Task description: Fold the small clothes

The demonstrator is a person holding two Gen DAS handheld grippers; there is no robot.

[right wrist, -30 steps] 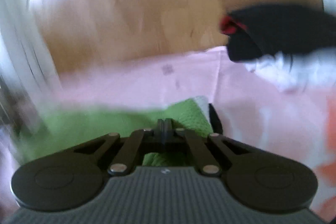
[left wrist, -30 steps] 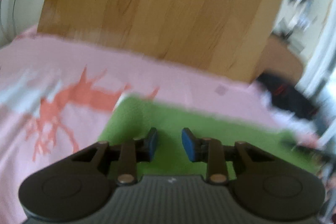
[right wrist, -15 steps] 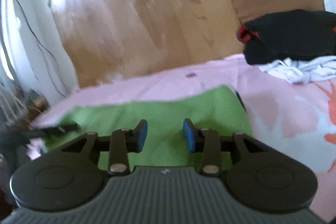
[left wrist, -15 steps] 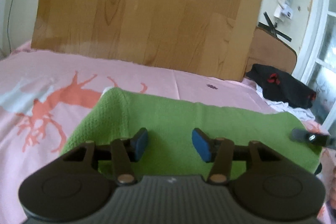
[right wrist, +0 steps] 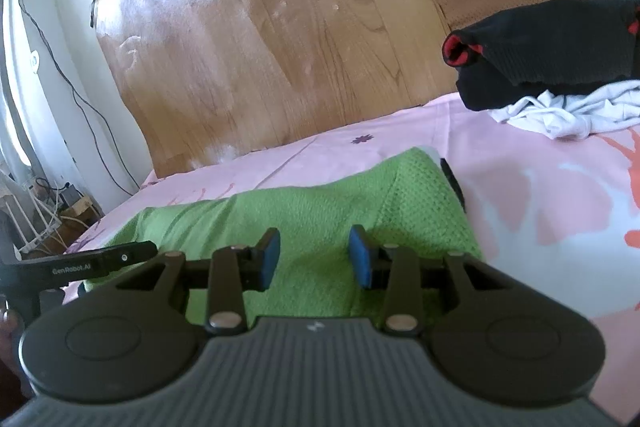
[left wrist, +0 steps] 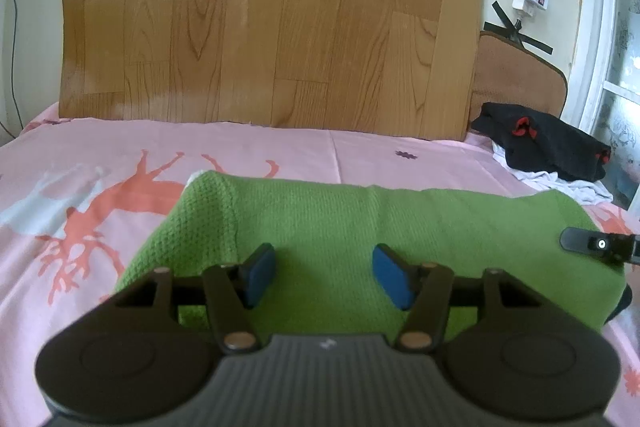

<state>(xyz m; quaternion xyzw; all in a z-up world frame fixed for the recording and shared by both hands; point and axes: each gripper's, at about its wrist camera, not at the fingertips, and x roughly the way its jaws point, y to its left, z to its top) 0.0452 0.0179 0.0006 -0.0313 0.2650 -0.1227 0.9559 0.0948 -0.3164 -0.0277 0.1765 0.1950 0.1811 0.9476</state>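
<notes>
Green knit garment (left wrist: 360,227), lower centre, lies folded over on the pink bed sheet (left wrist: 280,151); left gripper (left wrist: 324,277) jaws opening, right gripper (right wrist: 314,257) jaws open, both empty; further folds likely remain.

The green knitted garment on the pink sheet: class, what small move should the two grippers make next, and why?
Probably draw both grippers back and re-aim at one end for another fold. The green garment lies as a long band on the pink sheet. The left gripper is opening and the right gripper stands open; neither pinches cloth.
</notes>
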